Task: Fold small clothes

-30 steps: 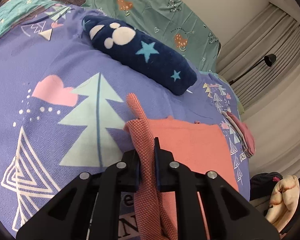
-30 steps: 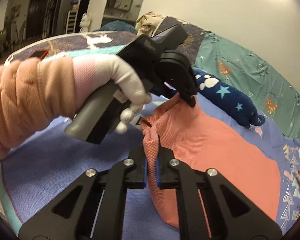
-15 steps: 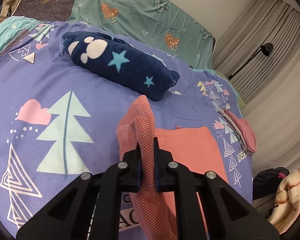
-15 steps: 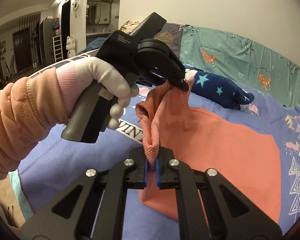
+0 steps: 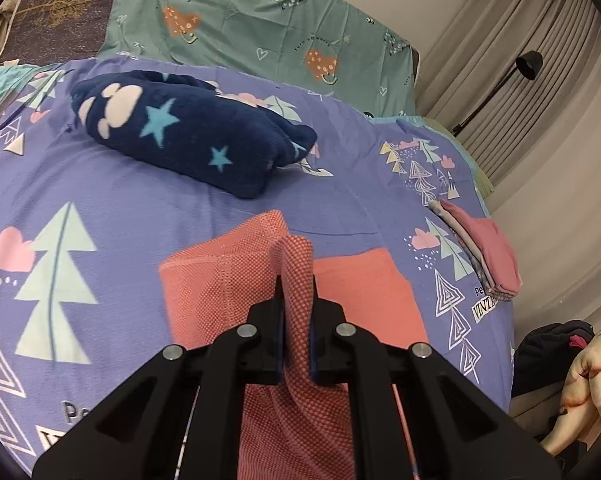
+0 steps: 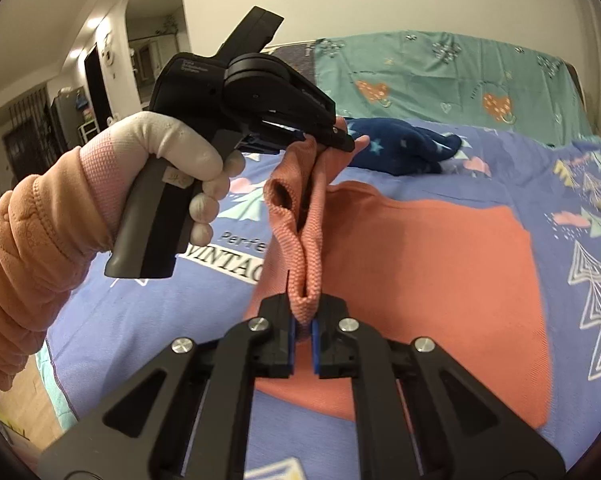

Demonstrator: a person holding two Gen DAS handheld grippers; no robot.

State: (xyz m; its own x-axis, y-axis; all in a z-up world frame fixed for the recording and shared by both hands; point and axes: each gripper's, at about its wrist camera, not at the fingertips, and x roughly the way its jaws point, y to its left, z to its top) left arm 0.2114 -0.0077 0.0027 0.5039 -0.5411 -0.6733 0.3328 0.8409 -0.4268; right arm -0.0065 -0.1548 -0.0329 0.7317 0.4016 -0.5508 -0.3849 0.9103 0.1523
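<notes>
— Two tongs, and both have hold of the same coral cloth?

— Yes. In its own wrist view, the right gripper is clamped on a bunched fold of the edge, the blue pads pinching it from either side. The left gripper is closed on another part of that edge, with a ridge of the waffle-knit fabric standing up between its black fingers.

— Where does the left one sit as the right camera sees it?

— At about eleven o'clock from the right one, raised off the bed, in a white-gloved hand with a padded orange sleeve behind. The stretch of edge between the two tongs hangs in loose folds.

— And the remainder of the cloth?

— Spread flat on the purple bedspread, which is printed with trees and triangles.

— Anything else on the bed?

— A navy plush blanket with stars lies at roughly eleven o'clock from the cloth in the left view, apart from it. A small stack of folded pink clothes sits at three o'clock near the bed's edge. A teal sheet covers the far end.
</notes>
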